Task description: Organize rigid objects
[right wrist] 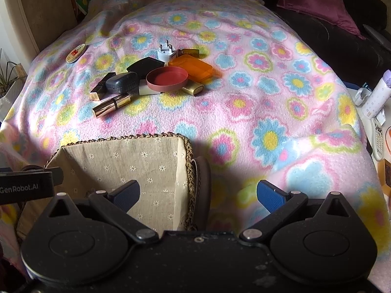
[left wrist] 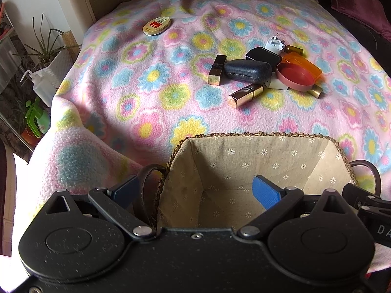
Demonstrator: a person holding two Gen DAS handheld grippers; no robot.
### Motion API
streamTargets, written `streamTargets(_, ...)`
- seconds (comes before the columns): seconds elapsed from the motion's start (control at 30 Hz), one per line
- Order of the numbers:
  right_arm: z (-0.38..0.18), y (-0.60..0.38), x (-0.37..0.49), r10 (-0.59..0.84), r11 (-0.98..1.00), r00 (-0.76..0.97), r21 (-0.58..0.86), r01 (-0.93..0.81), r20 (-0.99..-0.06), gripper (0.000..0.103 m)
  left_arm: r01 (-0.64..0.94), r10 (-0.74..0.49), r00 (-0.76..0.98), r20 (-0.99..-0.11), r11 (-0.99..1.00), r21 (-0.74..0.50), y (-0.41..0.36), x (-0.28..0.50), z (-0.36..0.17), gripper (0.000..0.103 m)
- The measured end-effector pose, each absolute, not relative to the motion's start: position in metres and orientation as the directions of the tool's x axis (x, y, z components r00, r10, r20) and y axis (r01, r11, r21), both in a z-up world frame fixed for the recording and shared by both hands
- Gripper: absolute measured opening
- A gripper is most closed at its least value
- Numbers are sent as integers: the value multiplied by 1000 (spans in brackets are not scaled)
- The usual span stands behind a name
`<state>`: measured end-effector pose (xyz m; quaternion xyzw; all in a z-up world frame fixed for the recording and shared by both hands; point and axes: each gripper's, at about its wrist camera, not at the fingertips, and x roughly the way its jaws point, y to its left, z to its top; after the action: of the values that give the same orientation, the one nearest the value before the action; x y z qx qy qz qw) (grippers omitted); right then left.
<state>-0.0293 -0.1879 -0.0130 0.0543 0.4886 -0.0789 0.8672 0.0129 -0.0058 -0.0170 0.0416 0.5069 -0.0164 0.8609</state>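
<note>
A woven basket [left wrist: 259,135] [right wrist: 136,138] with flowered cloth lining stands empty on the floral blanket, close in front of both grippers. My left gripper [left wrist: 195,190] is open, straddling the basket's left wall and handle. My right gripper [right wrist: 198,193] is open, straddling its right wall and handle. Beyond lies a pile: dark glasses case [left wrist: 248,70] [right wrist: 122,83], red round lid [left wrist: 295,77] [right wrist: 167,78], orange box [left wrist: 303,64] [right wrist: 193,67], white plug adapter [left wrist: 275,44] [right wrist: 166,52], gold lipstick [left wrist: 245,95] [right wrist: 111,106], black-gold lipstick [left wrist: 217,69]. A round tin [left wrist: 156,26] [right wrist: 76,53] lies apart, far left.
Potted plants and a squeeze bottle [left wrist: 42,85] stand past the bed's left edge. A remote [right wrist: 378,139] and white bottle [right wrist: 375,95] sit on a table at the right. Maroon cushions [right wrist: 315,0] lie at the back. Bare blanket spreads between basket and pile.
</note>
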Motion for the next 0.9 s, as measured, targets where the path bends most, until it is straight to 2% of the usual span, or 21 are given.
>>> streamTargets(0.57,-20,-184,-24,-92,985,432,-19,169,-897,102,132,62,409,-911,983,126,-16,16,-27,96)
streamTargets(0.9,-17,-192,-24,-49,978,422,42,202,-905,102,132,22,376,-926,988,78,-10,20,-23,95)
